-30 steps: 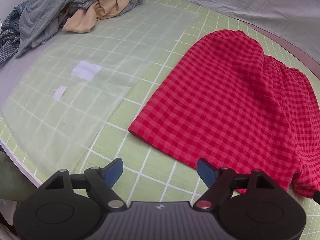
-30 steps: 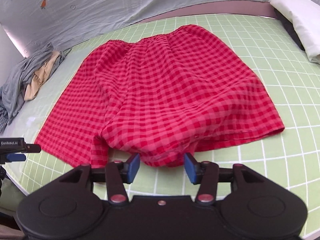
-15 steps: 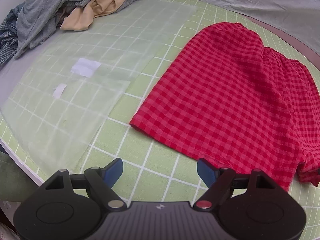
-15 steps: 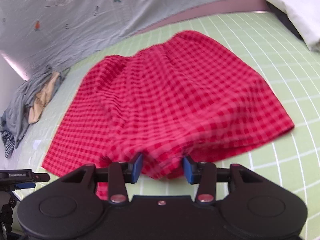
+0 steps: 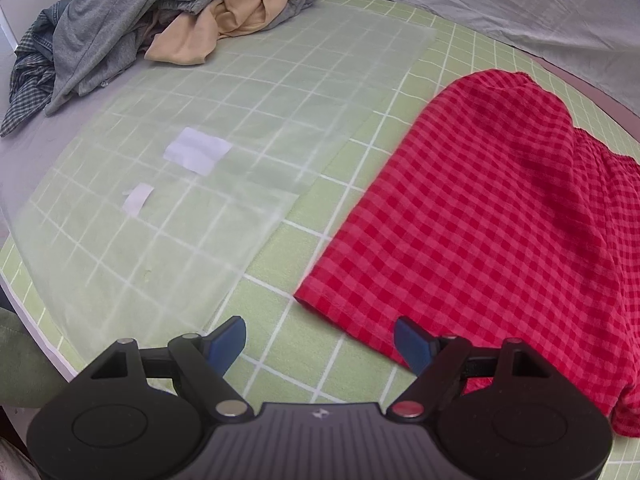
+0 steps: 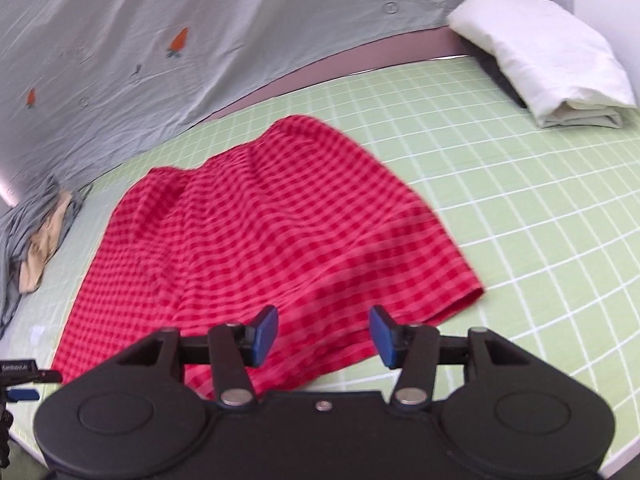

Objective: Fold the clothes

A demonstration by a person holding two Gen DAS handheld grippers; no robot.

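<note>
At ten o'clock in the left wrist view lies a heap (image 5: 132, 28) of grey and beige clothes, well apart from the work. A clear sheet (image 5: 208, 168) covers the green grid mat (image 5: 280, 344) from centre to eight o'clock. The left gripper (image 5: 320, 338) hovers over bare mat, jaws wide and empty, with the near hem of the red shorts (image 5: 492, 236) just beside its right finger at three o'clock. In the right wrist view the shorts (image 6: 260, 232) lie spread flat at centre, waistband toward twelve o'clock. The right gripper (image 6: 323, 334) sits over the near hem, jaws wide, holding nothing. A folded white cloth (image 6: 548, 60) rests at two o'clock. Judging by this, the shorts are laid out and the first fold is not yet begun; next, each gripper should pinch a hem corner.
</note>
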